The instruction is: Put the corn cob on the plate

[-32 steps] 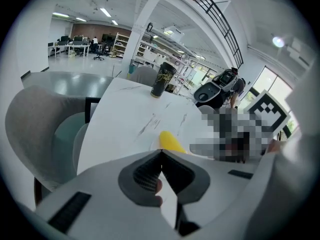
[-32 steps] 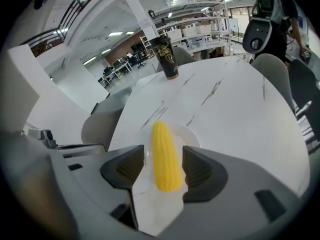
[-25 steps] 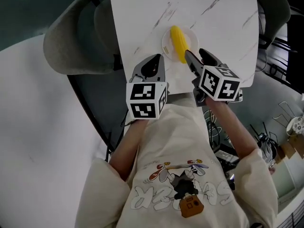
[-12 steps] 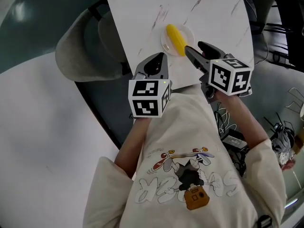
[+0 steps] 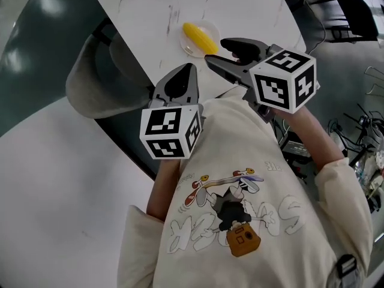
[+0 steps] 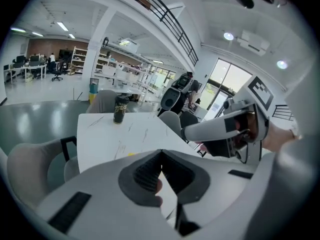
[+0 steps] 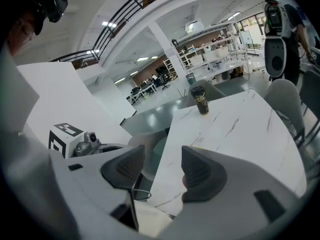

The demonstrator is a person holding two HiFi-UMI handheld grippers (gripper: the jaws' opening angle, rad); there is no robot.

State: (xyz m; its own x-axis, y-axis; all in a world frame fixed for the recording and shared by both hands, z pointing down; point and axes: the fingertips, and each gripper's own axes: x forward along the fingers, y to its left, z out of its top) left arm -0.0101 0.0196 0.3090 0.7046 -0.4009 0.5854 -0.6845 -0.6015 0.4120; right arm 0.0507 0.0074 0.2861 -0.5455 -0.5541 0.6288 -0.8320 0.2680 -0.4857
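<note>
The yellow corn cob (image 5: 200,36) lies on a small clear plate (image 5: 187,47) near the front edge of the white marble table (image 5: 240,11). My right gripper (image 5: 215,49) hovers just right of the plate at the table's edge, jaws open and empty, and it does not touch the corn. In the right gripper view its pads (image 7: 197,171) stand apart with nothing between them. My left gripper (image 5: 189,69) hangs off the table's front edge, below the plate, shut and empty. The left gripper view shows its jaws (image 6: 161,155) closed, with a sliver of the corn (image 6: 131,154) just above them.
A grey chair (image 5: 96,83) stands left of the table, close to my left gripper. At the table's far end stands a dark cup (image 6: 119,109), (image 7: 201,100). More chairs (image 7: 284,101) line the right side. Cables and gear (image 5: 360,155) lie on the floor at right.
Both grippers have drawn back from the table toward the person's body. The right gripper has left the corn, which stays on the plate. The head camera has shifted.
</note>
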